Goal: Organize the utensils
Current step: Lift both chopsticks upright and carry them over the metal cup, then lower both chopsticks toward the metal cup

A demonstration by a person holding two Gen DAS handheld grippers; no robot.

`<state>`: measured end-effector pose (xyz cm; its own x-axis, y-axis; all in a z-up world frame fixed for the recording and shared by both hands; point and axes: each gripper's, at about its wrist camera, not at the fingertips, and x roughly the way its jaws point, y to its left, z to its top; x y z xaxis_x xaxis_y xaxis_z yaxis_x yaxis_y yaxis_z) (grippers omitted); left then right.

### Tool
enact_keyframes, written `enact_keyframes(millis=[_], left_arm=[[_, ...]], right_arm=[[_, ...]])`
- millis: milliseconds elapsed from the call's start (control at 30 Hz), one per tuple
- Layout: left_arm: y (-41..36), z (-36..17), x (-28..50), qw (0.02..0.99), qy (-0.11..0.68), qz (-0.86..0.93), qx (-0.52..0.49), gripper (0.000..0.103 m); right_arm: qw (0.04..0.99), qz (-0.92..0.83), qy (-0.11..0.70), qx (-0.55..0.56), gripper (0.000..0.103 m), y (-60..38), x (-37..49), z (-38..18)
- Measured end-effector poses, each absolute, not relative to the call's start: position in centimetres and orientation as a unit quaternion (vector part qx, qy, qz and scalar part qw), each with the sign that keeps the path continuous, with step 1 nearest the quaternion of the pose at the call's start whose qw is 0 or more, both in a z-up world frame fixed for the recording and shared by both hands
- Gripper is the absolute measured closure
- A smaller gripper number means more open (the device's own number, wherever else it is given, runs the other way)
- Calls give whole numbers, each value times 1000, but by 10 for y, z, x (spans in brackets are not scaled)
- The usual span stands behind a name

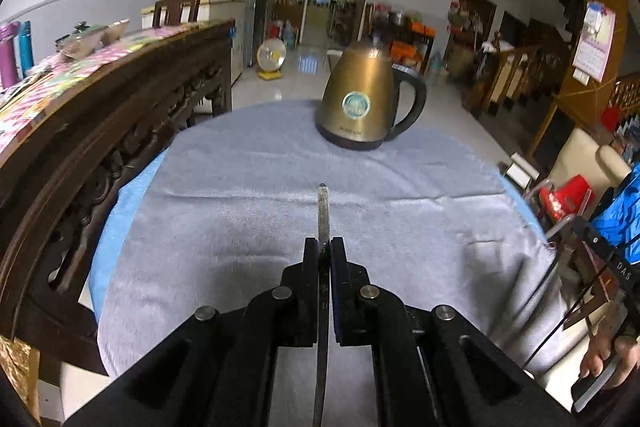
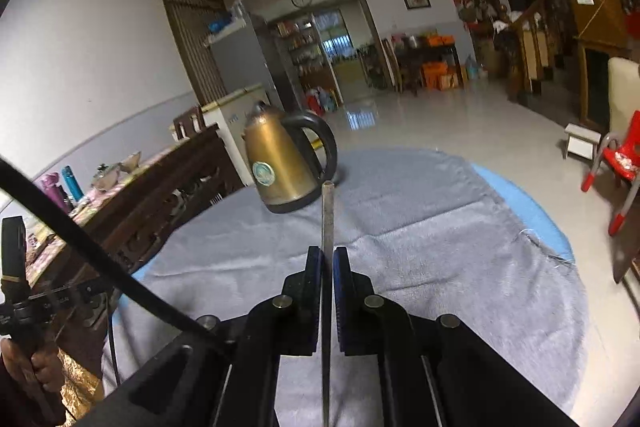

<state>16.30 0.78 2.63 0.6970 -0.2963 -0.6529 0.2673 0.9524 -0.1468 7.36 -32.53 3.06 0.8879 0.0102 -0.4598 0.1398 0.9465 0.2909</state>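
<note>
My left gripper (image 1: 324, 247) is shut on a thin flat metal utensil handle (image 1: 323, 211) that sticks forward past the fingertips, above the grey towel (image 1: 240, 211). My right gripper (image 2: 328, 255) is shut on a similar thin metal utensil handle (image 2: 327, 215), seen edge-on, its tip reaching toward the kettle. What kind of utensil each one is stays hidden. The right gripper's body and the hand holding it show at the right edge of the left wrist view (image 1: 608, 307). The left gripper's body shows at the left edge of the right wrist view (image 2: 16, 291).
A brass-coloured electric kettle (image 1: 360, 99) with a black handle stands at the far side of the towel; it also shows in the right wrist view (image 2: 280, 163). A dark carved wooden table (image 1: 100, 131) with clutter runs along the left. A red plastic chair (image 2: 616, 163) stands to the right.
</note>
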Motion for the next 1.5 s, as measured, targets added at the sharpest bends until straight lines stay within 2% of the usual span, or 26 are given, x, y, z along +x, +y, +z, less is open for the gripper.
enact_keyframes(millis=[400,767,1500], left_arm=[[11,60,89,936,303,-173,-40,98],[12,88,58,946,256,-188,-69,98],[-24,116,65,960,164,-207,-92,98]], right_arm=[[974,-18,176,138,97,-290,-4,59],[980,5,155,124,97,-269,-41,80],[989,58,105,87,97,-235,-80,131]])
